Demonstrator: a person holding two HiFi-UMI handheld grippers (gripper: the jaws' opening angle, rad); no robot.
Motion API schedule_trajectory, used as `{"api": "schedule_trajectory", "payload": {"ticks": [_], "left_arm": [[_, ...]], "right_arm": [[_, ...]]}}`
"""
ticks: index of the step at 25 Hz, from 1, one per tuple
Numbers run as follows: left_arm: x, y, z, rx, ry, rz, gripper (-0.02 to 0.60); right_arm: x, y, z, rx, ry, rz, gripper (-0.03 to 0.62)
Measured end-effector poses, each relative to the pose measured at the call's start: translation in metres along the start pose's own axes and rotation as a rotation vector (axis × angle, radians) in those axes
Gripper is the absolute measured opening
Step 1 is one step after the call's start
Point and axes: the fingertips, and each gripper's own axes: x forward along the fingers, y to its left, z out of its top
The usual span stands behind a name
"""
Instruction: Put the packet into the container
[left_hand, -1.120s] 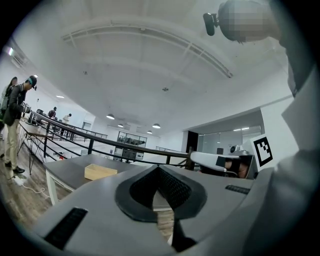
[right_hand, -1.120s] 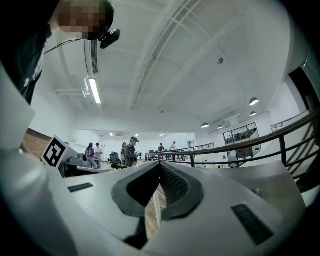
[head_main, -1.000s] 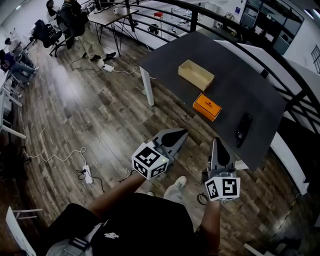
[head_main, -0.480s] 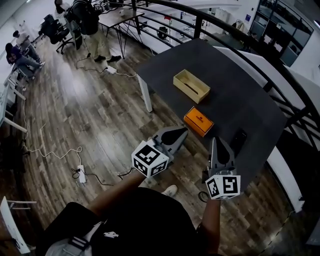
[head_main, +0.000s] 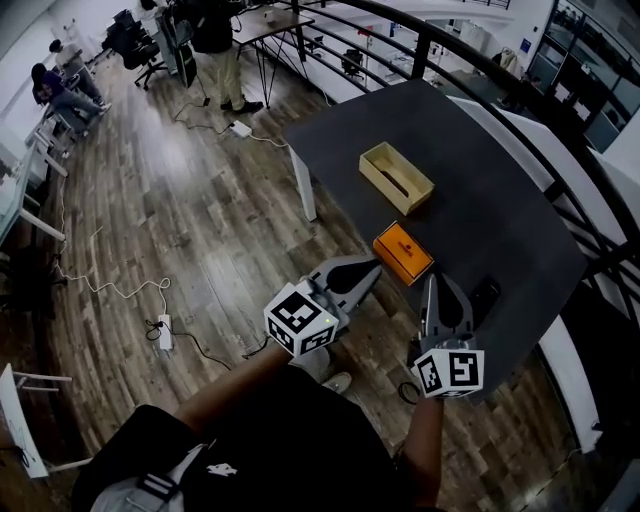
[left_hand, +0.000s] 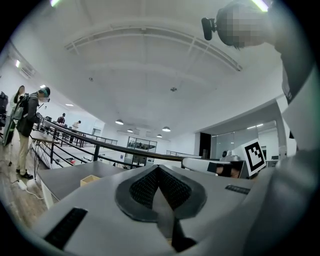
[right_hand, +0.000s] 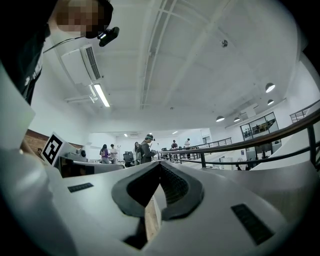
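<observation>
Wooden floor (head_main: 180, 220) is taking up most of the head view, with a white power strip (head_main: 165, 330) lying on it off to the left and cables trailing around. A few people are hanging out at desks way in the back.

The dark tabletop (head_main: 480, 170) is sitting at the upper right, with a black railing running behind it.

Both tools are being held low in front of the person, short of the tabletop's near edge and not touching anything. The left tool (head_main: 370, 267) is pointing toward the tabletop with its jaws pressed together and nothing between them; its own view shows the pads meeting (left_hand: 158, 169). The right tool (head_main: 437, 284) is doing the same: jaws fully closed and empty (right_hand: 160, 166).

The container (head_main: 397, 178), an open tan box, is sitting further in on the tabletop.

The orange packet (head_main: 403, 252) is lying flat close to the near edge, outside the container and apart from it, just past the left tool's tip.

A slim black gadget (head_main: 486, 296) is lying to the packet's right, near the right tool's tip.
</observation>
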Motion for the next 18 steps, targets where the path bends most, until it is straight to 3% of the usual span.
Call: {"api": "schedule_trajectory", "payload": {"ticks": [7, 18], "left_arm": [[0.021, 0.028, -0.006, -0.001, 0.020, 0.021, 0.005], [0.090, 0.097, 0.004, -0.012, 0.011, -0.044, 0.005]], "right_arm": [[0.028, -0.017, -0.012, 0.008, 0.020, 0.010, 0.003], [0.105, -0.057, -0.027, 0.006, 0.080, -0.028, 0.003]]}}
